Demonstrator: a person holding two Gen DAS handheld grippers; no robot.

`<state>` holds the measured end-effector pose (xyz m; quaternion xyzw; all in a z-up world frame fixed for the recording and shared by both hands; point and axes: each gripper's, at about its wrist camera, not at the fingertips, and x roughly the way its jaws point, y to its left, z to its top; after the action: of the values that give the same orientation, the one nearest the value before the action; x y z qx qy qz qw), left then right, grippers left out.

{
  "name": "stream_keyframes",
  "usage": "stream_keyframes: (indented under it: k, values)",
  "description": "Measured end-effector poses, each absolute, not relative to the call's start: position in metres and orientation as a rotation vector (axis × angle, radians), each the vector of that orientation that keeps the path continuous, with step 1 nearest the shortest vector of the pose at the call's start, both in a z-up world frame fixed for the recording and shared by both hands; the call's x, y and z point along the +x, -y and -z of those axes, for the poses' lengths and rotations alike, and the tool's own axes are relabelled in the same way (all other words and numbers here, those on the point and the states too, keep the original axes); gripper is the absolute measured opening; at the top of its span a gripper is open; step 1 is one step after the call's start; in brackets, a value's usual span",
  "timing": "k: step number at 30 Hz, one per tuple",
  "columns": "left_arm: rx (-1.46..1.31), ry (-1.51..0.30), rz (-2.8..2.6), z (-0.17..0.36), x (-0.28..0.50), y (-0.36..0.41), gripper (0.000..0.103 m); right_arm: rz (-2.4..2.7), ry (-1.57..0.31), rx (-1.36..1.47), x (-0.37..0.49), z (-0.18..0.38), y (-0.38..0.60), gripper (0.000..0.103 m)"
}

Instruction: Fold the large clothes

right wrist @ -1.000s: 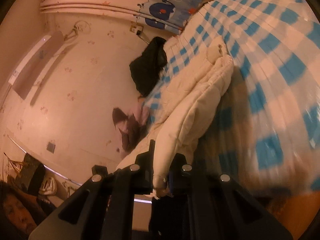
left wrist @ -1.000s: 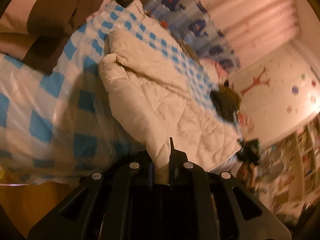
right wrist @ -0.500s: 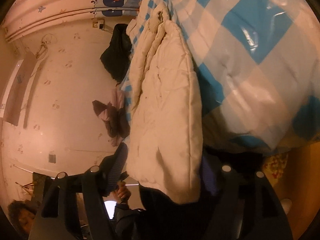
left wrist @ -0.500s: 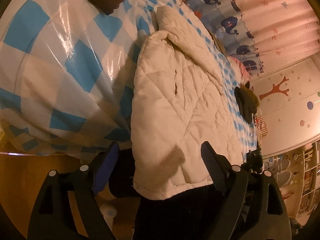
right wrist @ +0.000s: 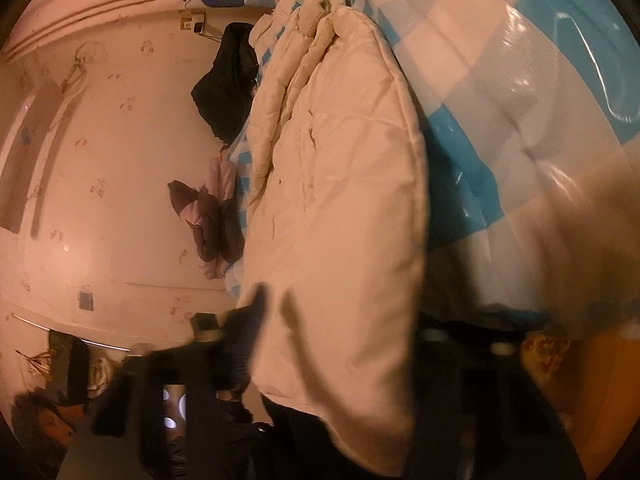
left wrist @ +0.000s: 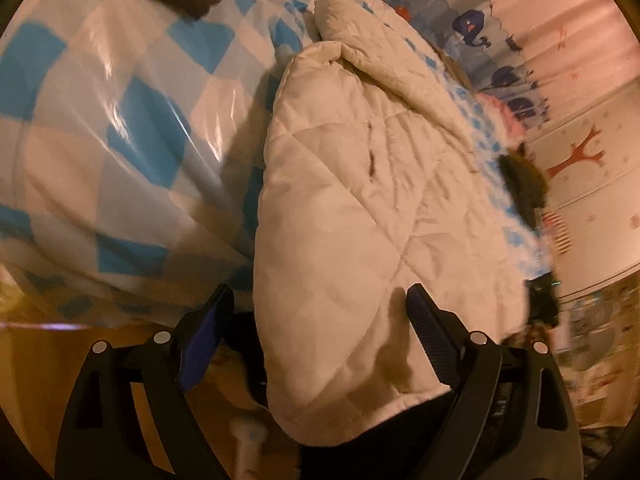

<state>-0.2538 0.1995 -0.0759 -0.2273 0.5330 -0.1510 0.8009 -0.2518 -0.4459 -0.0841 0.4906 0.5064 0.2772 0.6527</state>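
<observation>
Lying folded on the bed's blue-and-white checked cover (left wrist: 132, 128), the cream quilted jacket (left wrist: 360, 208) is puffy, diamond-stitched and creased, its hem hanging over the bed edge. Left tongs (left wrist: 316, 344) stand wide apart astride the hem, pads clear. Right tongs (right wrist: 340, 344), blurred, are closing around the hem.

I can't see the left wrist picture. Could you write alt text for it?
A cream quilted coat lies folded on a blue-and-white checked bed cover, its hem hanging over the bed's edge between the open left gripper. Behind are a whale-print curtain and a wall.
</observation>
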Motion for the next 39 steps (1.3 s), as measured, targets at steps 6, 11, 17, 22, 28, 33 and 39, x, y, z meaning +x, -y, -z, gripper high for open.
stream_keyframes:
  k: [6, 11, 17, 22, 28, 33, 39]
  values:
    - [-0.23, -1.105, 0.216, 0.06, -0.255, -0.174, 0.084, -0.597, -1.153, 1.076, -0.25, 0.081, 0.442, 0.031]
    - [-0.115, -1.068, 0.179, 0.051, -0.256, -0.161, 0.083, -0.584, -1.153, 1.074, -0.251, 0.08, 0.443, 0.031]
    - [-0.089, -1.041, 0.191, 0.04, -0.258, -0.159, 0.025, -0.588, -1.088, 1.08, -0.252, 0.067, 0.441, 0.024]
    - [-0.09, -0.989, 0.191, 0.021, -0.265, -0.161, 0.016, -0.619, -0.964, 1.107, -0.258, 0.04, 0.449, 0.017]
    - [-0.006, -0.94, 0.209, -0.001, -0.276, -0.146, 0.012, -0.647, -0.9, 1.084, -0.267, 0.016, 0.454, 0.015]
    - [0.018, -0.953, 0.224, -0.003, -0.278, -0.143, 0.011, -0.655, -0.954, 1.062, -0.269, 0.023, 0.452, 0.015]
    - [-0.127, -1.068, 0.316, 0.031, -0.268, -0.162, 0.065, -0.632, -1.094, 1.083, -0.256, 0.055, 0.457, 0.06]
